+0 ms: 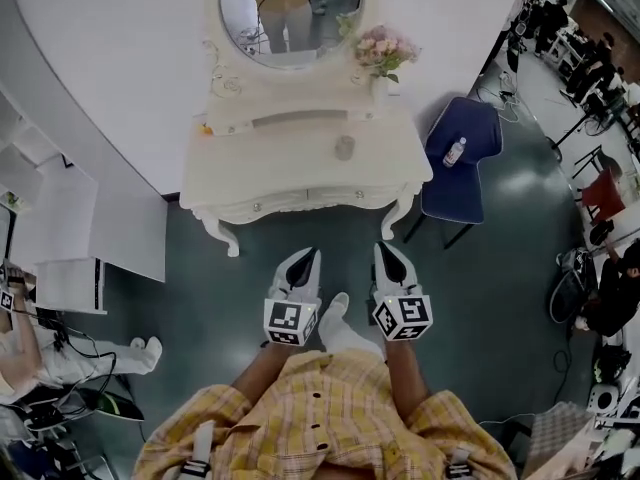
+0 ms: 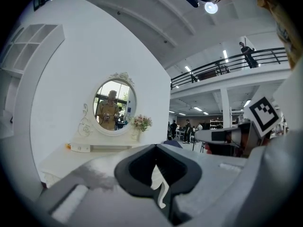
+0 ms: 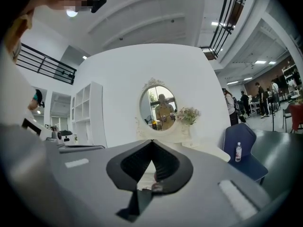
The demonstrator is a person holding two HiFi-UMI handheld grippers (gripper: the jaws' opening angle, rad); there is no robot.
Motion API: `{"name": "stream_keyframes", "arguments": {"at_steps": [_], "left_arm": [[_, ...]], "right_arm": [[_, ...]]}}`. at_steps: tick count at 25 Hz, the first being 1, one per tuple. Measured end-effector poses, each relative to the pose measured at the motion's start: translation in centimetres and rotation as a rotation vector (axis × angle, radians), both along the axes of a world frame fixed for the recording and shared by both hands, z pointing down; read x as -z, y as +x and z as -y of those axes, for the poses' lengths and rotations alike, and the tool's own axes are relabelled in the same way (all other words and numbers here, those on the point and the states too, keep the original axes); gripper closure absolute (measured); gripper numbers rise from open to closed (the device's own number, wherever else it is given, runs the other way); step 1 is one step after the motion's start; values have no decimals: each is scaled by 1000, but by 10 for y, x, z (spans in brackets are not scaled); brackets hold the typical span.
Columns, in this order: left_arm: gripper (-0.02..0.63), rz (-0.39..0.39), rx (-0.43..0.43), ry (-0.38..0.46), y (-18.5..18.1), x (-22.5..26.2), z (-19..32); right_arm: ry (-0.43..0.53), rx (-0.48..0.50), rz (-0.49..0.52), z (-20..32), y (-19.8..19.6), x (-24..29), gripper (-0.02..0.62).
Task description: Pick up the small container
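- Dressing table (image 1: 290,178), white with curled legs, stands at the far side of the dark floor against a white wall; its top is mostly bare.
- Oval mirror (image 1: 288,13) rises from the table's far edge and shows the person in it; depth read off the glass could mislead a reach.
- Blue chair (image 1: 478,128) sits just right of the table, with a bottle (image 1: 455,151) lying on its seat; a wide swing on the right side could clip the chair.
- Left gripper (image 1: 310,258) and right gripper (image 1: 384,253) hang side by side near the person, short of the table's near edge, both pointing level toward it; each has its jaws pressed together with nothing between them, as each gripper view shows; jaws closed like this cannot take the container, and unless they are spread before arrival the tips would likely shove it or tip it over.
- Flowers (image 1: 385,50) stand at the table's far right corner; an overshoot past the target could knock them.
- Small container (image 1: 344,148), pale and round, stands alone right of centre on the tabletop, well apart from both grippers and more in line with the right one; it looks light, so an off-centre pinch may make it slide or topple.
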State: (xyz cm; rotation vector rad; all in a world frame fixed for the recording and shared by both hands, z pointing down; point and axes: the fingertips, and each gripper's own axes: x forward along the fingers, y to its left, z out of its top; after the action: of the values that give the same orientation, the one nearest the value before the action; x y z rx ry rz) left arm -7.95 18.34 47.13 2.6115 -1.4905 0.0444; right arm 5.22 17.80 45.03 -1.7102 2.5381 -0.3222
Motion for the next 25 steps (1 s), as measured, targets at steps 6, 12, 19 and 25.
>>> {"name": "stream_keyframes", "arguments": {"at_steps": [6, 12, 19, 25], "left_arm": [[606, 6, 5, -15, 13, 1, 70], [607, 8, 8, -28, 27, -2, 133], [607, 10, 40, -51, 35, -13, 191], [607, 24, 54, -58, 43, -21, 224]], "right_arm": [[-11, 1, 5, 72, 14, 1, 592], [-40, 12, 3, 132, 25, -7, 592], [-48, 34, -5, 188, 30, -15, 592], [-67, 40, -5, 220, 41, -24, 592]]}}
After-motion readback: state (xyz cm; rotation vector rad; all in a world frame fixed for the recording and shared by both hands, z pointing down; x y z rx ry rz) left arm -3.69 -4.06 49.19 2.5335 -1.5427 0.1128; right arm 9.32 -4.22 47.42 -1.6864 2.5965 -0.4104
